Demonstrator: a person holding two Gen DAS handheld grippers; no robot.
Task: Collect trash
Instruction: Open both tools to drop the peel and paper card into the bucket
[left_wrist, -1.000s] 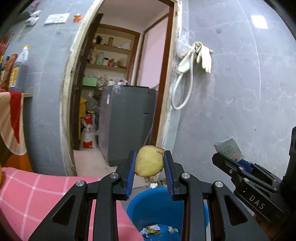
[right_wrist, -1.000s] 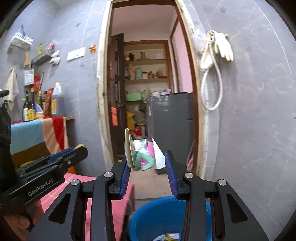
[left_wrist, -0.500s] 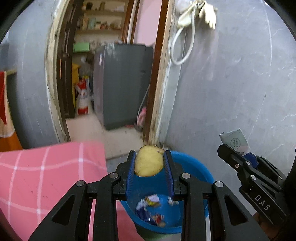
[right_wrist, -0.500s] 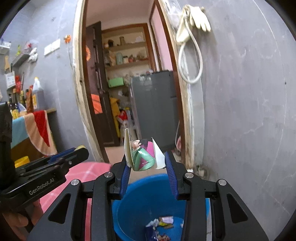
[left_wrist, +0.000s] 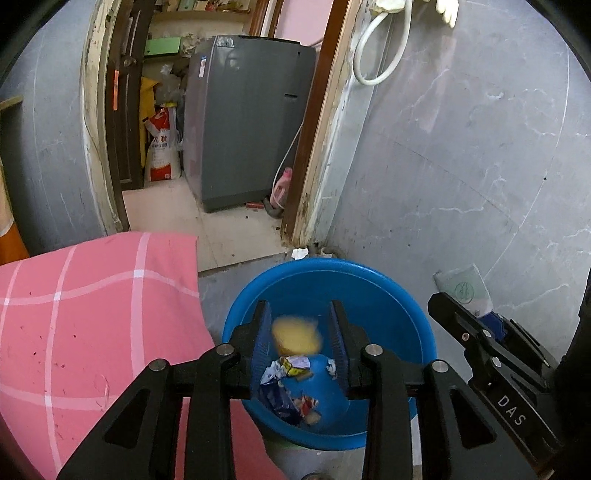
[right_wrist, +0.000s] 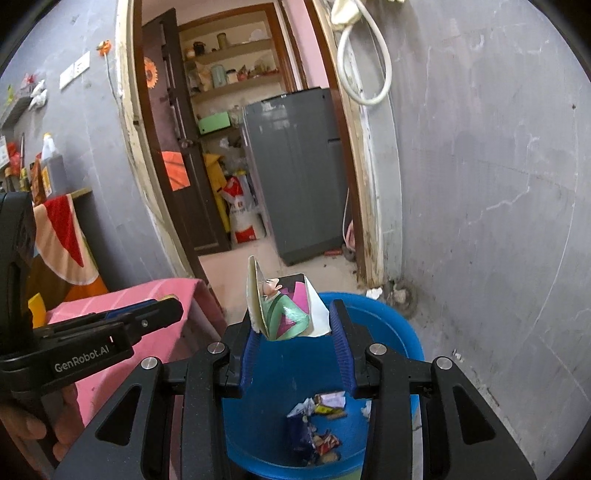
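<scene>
A blue bin (left_wrist: 369, 280) stands on the floor below both grippers, with several wrappers (left_wrist: 288, 384) inside; it also shows in the right wrist view (right_wrist: 399, 332). My left gripper (left_wrist: 298, 338) is over the bin with its jaws spread, and the yellow peel (left_wrist: 295, 334) is blurred between the fingers, falling free. My right gripper (right_wrist: 293, 332) is shut on a folded printed paper carton (right_wrist: 286, 310) above the bin's near side. The right gripper also shows at the right of the left wrist view (left_wrist: 491, 354).
A pink checked cloth (left_wrist: 92, 314) covers a table edge just left of the bin. A doorway with a grey washing machine (left_wrist: 243, 118) lies behind. A grey tiled wall (left_wrist: 461, 147) is at the right, with a hose (left_wrist: 384, 48) hung on it.
Both grippers tilted down over the bin. The left jaws opened and the yellow peel dropped out of their hold. The right gripper still holds the paper.
</scene>
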